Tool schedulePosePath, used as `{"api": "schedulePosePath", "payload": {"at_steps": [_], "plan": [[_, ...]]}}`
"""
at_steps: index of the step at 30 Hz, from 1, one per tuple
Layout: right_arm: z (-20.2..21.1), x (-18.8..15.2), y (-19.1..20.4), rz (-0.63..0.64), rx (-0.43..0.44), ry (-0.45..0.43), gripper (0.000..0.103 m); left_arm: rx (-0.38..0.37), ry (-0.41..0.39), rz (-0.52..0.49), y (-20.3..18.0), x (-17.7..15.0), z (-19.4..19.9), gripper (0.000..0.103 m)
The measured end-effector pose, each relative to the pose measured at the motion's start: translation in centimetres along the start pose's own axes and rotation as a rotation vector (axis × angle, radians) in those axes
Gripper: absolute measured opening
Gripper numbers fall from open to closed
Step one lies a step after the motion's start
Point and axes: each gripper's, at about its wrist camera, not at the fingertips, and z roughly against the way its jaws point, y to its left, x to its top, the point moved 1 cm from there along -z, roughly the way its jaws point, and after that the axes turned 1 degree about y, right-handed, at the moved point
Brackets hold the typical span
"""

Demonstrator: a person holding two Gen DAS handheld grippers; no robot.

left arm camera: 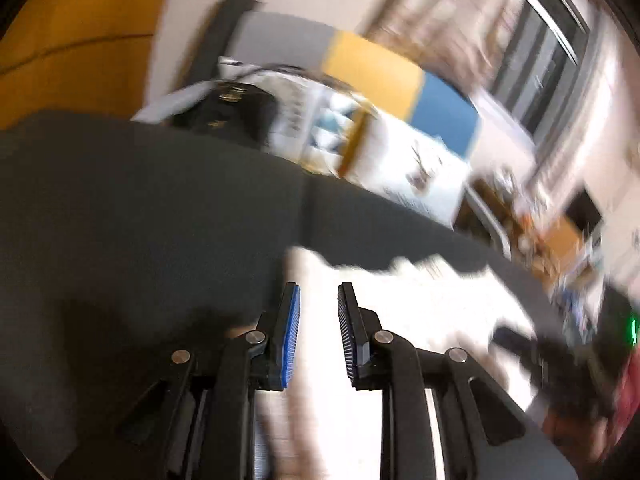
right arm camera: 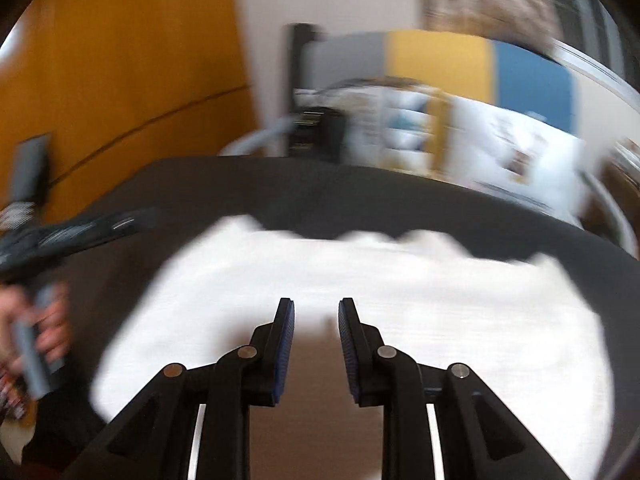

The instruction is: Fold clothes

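While both views are smearing with motion blur, the left tool is hanging over the near edge of a white garment with a clear gap between its blue-padded fingers; nothing is sitting between them, so it is released. The right tool is likewise standing apart and released, with only blurred cloth far below the gap, not pinched in it.

That white garment is lying spread across a dark grey worktop, its far edge wavy and its body fairly flat. In the right view a hand is gripping the other tool's handle at the left border (the fingers show, little else).

Judging from the empty fingers and the flat cloth, the person is sitting between folds: one lay-down seems finished and the tools are travelling toward a fresh hold. The next move is calling for both tools to descend onto an edge or corners of the garment and close on a single layer, evenly, so the fold runs straight.

Printed sheets beyond the worktop are carrying marks, but blur is making any writing unreadable.
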Motion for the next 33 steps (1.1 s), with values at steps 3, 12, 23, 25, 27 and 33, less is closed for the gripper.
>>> {"api": "schedulePosePath", "payload": {"at_steps": [3,12,23,25,27,33], "plan": [[-2.3,2.0,-6.0,-0.043,-0.151,0.053,0.023,0.076,0.103,-0.102,-3.1,-1.4,-3.6,0.021],[-2.1,-0.9,-12.9,-0.099,-0.184,0.176,0.023,0.225,0.065,-0.219,-4.7,-4.5,-5.4,0.025],[1.0,-3.2,-12.3,-0.153,-0.217,0.134,0.025,0.228,0.126,-0.277,-7.0,-3.7,-5.4,0.025],[2.2,-2.4,-12.1,-0.192,-0.182,0.062,0.025,0.239,0.11,-0.244,-7.3,-3.0,-5.2,0.025],[3.1,-1.4,-11.2,-0.213,-0.098,-0.015,0.025,0.251,0.091,-0.213,-7.7,-2.4,-5.0,0.025],[-1.4,0.0,-5.8,-0.007,-0.049,0.103,0.025,0.346,0.116,-0.217,-7.8,-2.7,-8.0,0.025]]}}
